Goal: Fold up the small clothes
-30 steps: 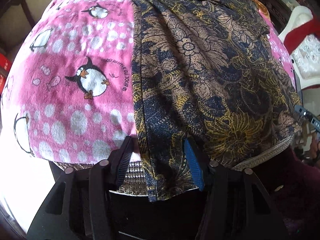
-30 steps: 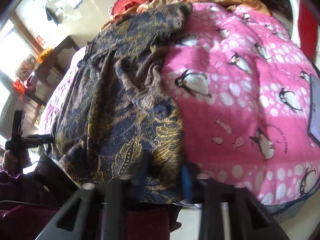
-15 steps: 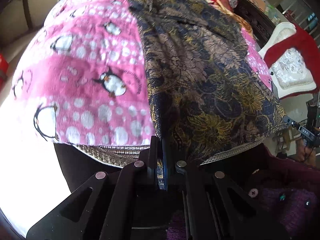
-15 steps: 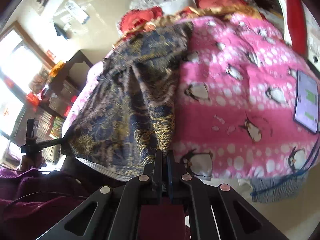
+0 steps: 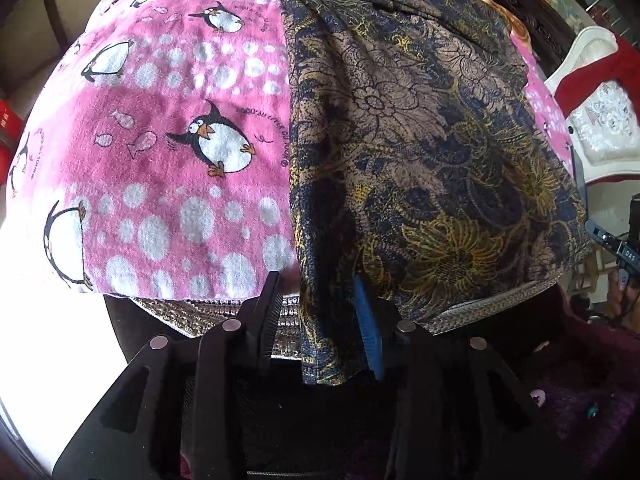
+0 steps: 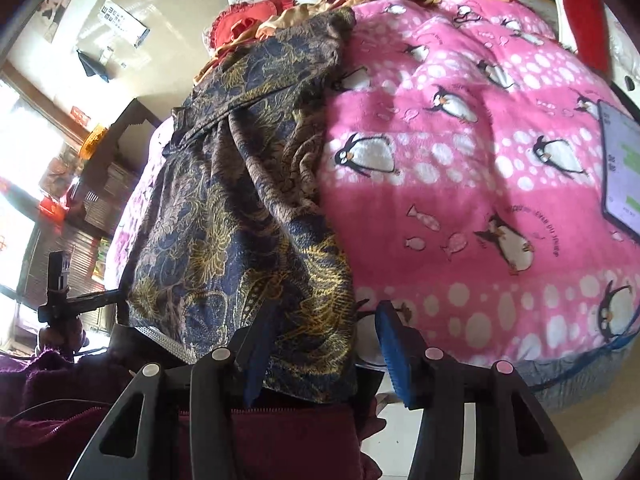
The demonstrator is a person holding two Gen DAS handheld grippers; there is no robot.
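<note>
A dark blue, brown and gold floral garment [image 5: 420,140] lies spread lengthwise on a pink penguin blanket [image 5: 168,152]. Its near hem hangs over the bed's front edge. My left gripper [image 5: 320,304] is open, its jaws astride the garment's near left hem corner. The garment also shows in the right wrist view [image 6: 240,208]. My right gripper [image 6: 324,324] is open, jaws astride the near right hem corner. The cloth hangs loose between the fingers in both views.
A tablet [image 6: 620,176] lies on the pink blanket [image 6: 460,160] at the right. Red and gold pillows [image 6: 256,20] sit at the bed's head. A white chair with red cloth [image 5: 596,92] stands beside the bed. A purple-sleeved person [image 6: 60,384] is at the near edge.
Half a second ago both grippers were shut on the garment's hem corners and had pulled it toward me. Now both have opened and the hem lies loose between the jaws.
</note>
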